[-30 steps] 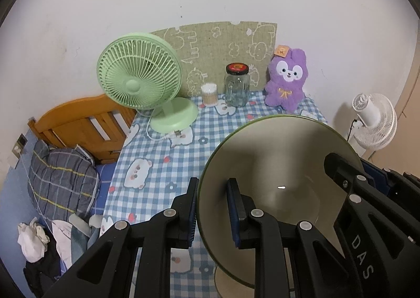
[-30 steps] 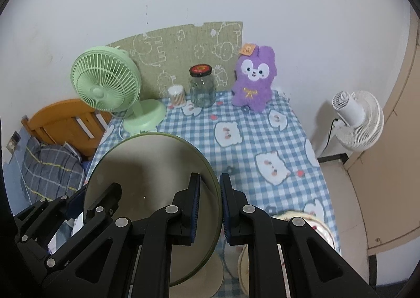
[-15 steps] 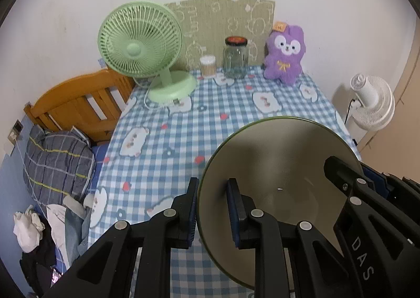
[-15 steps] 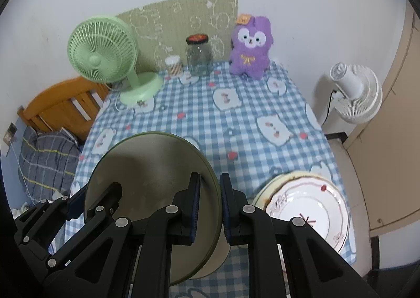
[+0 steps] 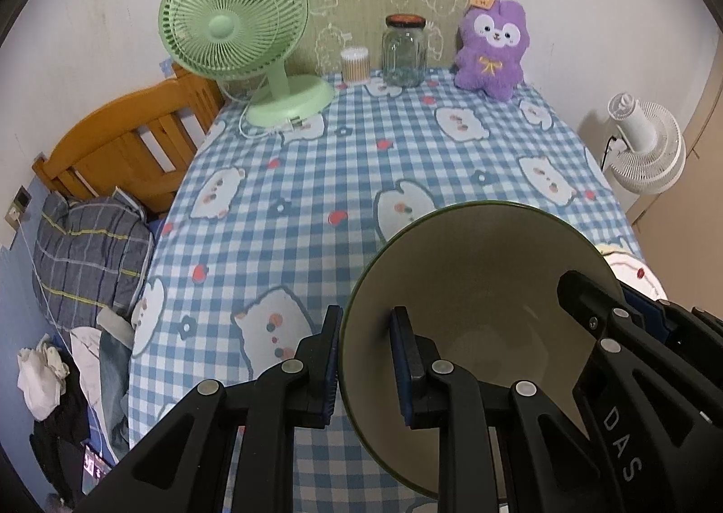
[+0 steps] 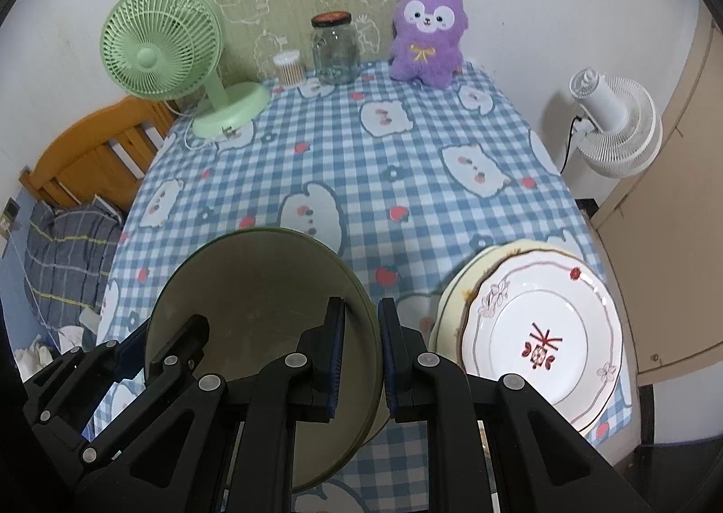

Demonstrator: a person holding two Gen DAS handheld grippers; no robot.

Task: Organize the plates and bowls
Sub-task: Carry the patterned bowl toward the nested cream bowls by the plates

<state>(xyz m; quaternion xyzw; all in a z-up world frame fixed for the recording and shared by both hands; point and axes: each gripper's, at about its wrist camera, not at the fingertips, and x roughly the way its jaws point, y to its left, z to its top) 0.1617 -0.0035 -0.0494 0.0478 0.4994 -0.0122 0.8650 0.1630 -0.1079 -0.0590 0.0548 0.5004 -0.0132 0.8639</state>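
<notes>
You hold one large bowl point(image 5: 479, 287), cream inside with a green rim, between both tools: the left gripper point(image 5: 363, 361) is closed narrowly on the bowl's left rim, one finger outside the wall and one inside, and the right gripper point(image 6: 361, 352) is pinched in the same way on the opposite rim. The bowl hangs tilted above the near part of the desk point(image 6: 406, 160), whose checked cloth is bare in the middle; whether the bowl's foot already touches the cloth cannot be told. Just to the right of it lies a stack of plates point(image 6: 537, 337), the top one white with a red motif, close to the desk's right front corner. The chief risk is judged to be the rim slipping from one thin pinch: if one gripper lets go or drifts before the other, the bowl would swing on the remaining grip and could drop. A second risk is the bowl's right edge knocking the plates, which could be pushed toward the desk edge. The green fan point(image 5: 232, 16), glass jar point(image 5: 404, 50) and purple plush toy point(image 5: 492, 48) stand well apart at the back and seem out of danger.
</notes>
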